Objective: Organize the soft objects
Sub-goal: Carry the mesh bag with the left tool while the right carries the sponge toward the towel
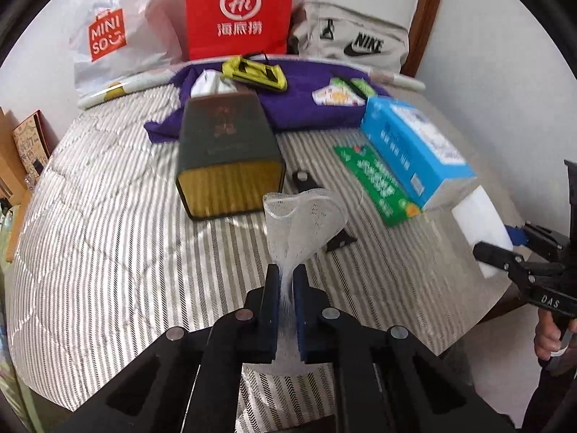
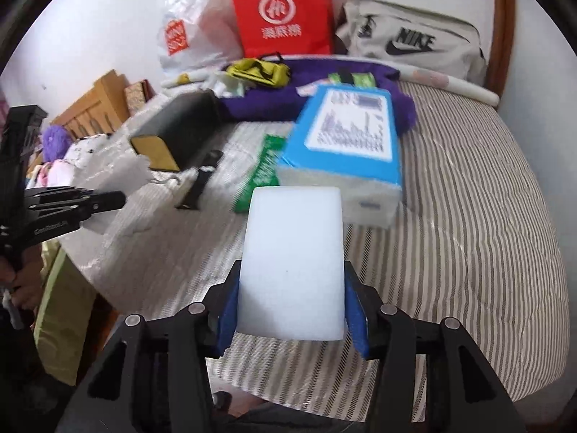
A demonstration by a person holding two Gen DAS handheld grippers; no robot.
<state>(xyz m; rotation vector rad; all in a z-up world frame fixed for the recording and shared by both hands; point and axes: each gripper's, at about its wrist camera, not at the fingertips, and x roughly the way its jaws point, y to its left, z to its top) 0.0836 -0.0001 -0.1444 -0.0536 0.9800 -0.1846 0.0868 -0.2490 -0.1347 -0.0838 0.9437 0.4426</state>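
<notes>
Claws first: I have two in view, one per hand. My left claw [image 1: 285, 281] is clenched on one piece of white mesh netting [image 1: 304, 216], pinched at its narrow end so the wide end fans out above the striped bed [image 1: 108, 216]. My right claw [image 2: 291, 310] is grasping one white foam block [image 2: 292, 259] between its blue pads, held clear of the bedding.

On the bed I count two tissue boxes, one dark box with a gold end [image 1: 227, 151] and one blue box [image 1: 414, 148], with one green packet [image 1: 378, 184] lying just beside the blue one. Behind them lies one purple cloth [image 1: 288, 108] with one yellow pouch [image 1: 254, 74] on it. Against the wall stand three bags: one white plastic bag [image 1: 119, 36], one red paper bag [image 1: 239, 11], and one grey bag [image 1: 353, 41].
</notes>
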